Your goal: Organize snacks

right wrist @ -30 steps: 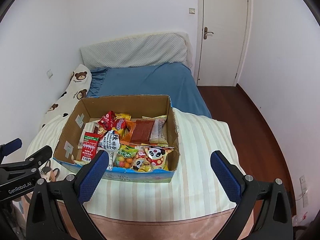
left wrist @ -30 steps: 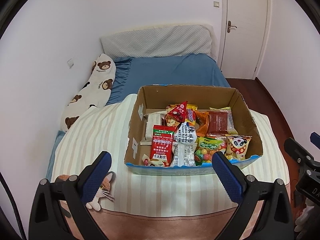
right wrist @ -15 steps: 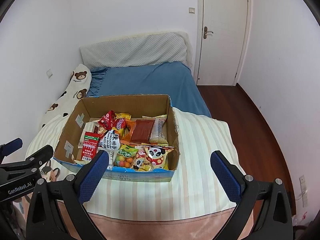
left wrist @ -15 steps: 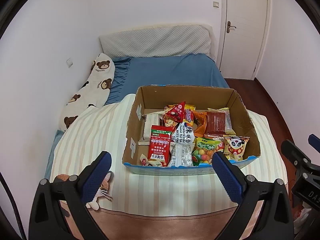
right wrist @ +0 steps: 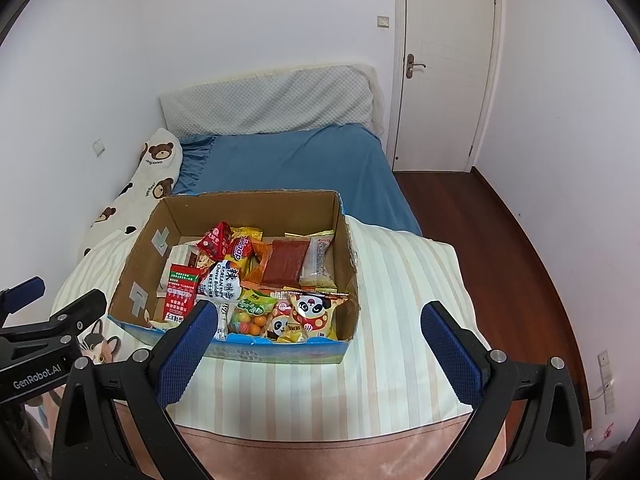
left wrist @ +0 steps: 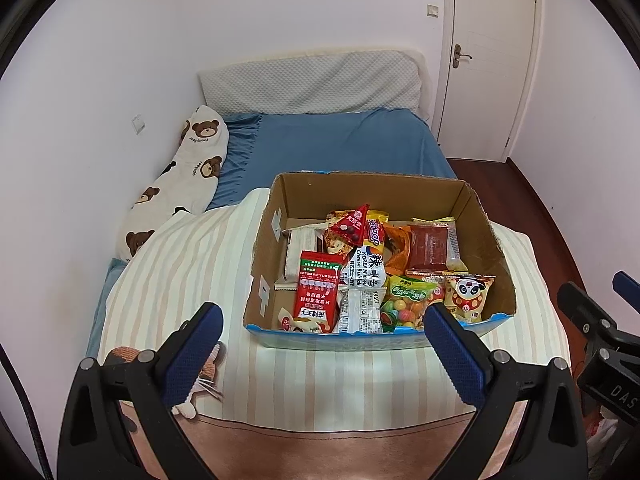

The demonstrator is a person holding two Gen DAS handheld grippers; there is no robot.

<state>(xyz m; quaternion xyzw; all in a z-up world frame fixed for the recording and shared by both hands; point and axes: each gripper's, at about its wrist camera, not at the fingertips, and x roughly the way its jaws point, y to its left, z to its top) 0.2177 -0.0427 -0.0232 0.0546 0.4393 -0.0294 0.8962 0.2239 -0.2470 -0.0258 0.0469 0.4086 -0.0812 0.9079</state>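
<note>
Left wrist: one cardboard box, two panda packets

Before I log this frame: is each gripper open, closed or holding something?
Left gripper: open, holding nothing.
Right gripper: open, holding nothing.

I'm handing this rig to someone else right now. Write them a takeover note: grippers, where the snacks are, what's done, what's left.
Left gripper: open, empty, short of the box.
Right gripper: open, empty, near the box's front edge.
Cardboard box sits on the striped blanket on the bed, with snack packets jumbled inside: red packet front left, panda packet front right, candy bag between them.
Done: nothing visibly sorted.
Left: all the organizing; no packet is gripped yet.
</note>
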